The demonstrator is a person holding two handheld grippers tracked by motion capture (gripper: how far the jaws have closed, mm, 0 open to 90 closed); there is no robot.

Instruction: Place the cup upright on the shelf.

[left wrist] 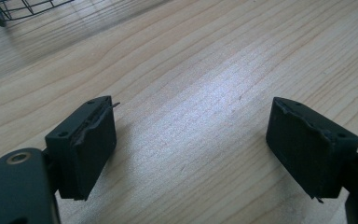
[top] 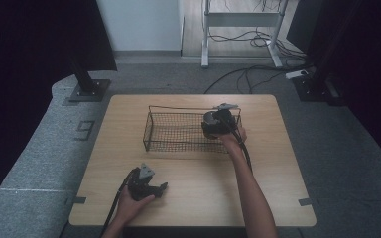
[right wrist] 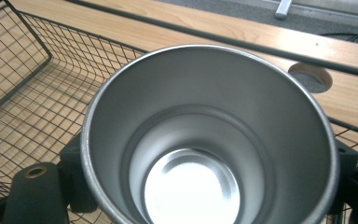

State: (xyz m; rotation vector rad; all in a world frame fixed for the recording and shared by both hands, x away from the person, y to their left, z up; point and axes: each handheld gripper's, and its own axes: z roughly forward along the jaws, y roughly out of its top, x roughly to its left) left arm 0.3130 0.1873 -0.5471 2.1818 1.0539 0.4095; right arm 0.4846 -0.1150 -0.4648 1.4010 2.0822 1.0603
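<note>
Steel cup: plain brushed metal, round, open mouth toward the right gripper view's camera, inside empty, with a bright polished bottom and a stepped ring partway down the wall. Its rim is thin and unmarked. The right gripper holds it, one black jaw on each side of the cup's body, closed against the wall. In the high view the cup sits at the right end of the wire basket, over the basket's interior; whether it touches the mesh floor cannot be told.

Wire basket: black, rectangular, fine mesh bottom and open-bar sides, standing on the wooden surface toward its far half, long side across the table.

Left gripper: resting low at the near left of the surface, held in the person's left hand, well apart from the basket. Its jaws stand wide apart with bare wood grain between them and nothing held. Cable trails off the near edge.
</note>
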